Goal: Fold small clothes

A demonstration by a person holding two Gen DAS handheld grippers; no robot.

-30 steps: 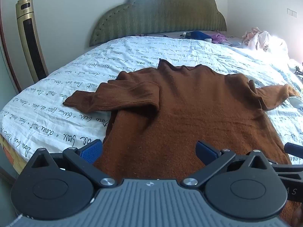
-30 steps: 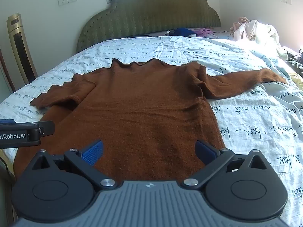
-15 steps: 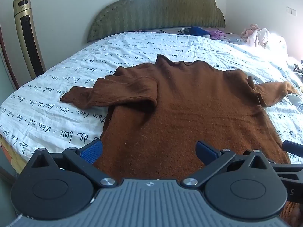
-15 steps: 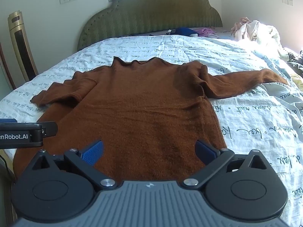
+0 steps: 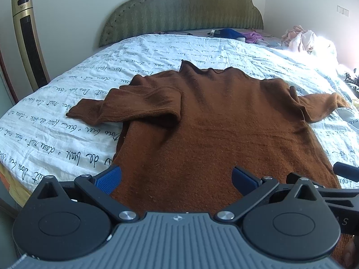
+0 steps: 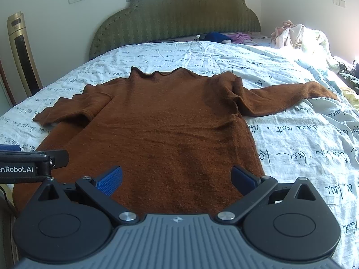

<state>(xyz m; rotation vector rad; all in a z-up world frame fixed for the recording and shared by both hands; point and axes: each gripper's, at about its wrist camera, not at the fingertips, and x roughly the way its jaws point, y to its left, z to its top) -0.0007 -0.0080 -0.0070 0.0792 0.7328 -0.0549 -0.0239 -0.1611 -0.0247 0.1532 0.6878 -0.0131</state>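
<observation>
A brown knitted sweater lies flat on the bed, collar pointing toward the headboard. Its left sleeve is doubled back over the shoulder with the cuff sticking out left. The right sleeve stretches straight out to the right. My left gripper hovers open over the hem's left part, nothing between its blue pads. My right gripper is open too, above the hem's right part. The left gripper's side shows at the left edge of the right wrist view.
The white bedsheet has black script on it. A green padded headboard stands at the back. Loose clothes are piled at the far right, and a blue item lies near the headboard. A gold tower fan stands left.
Both grippers have drifted slightly forward and a little higher over the sweater's hem. The sweater has not moved, and both grippers stayed open.
</observation>
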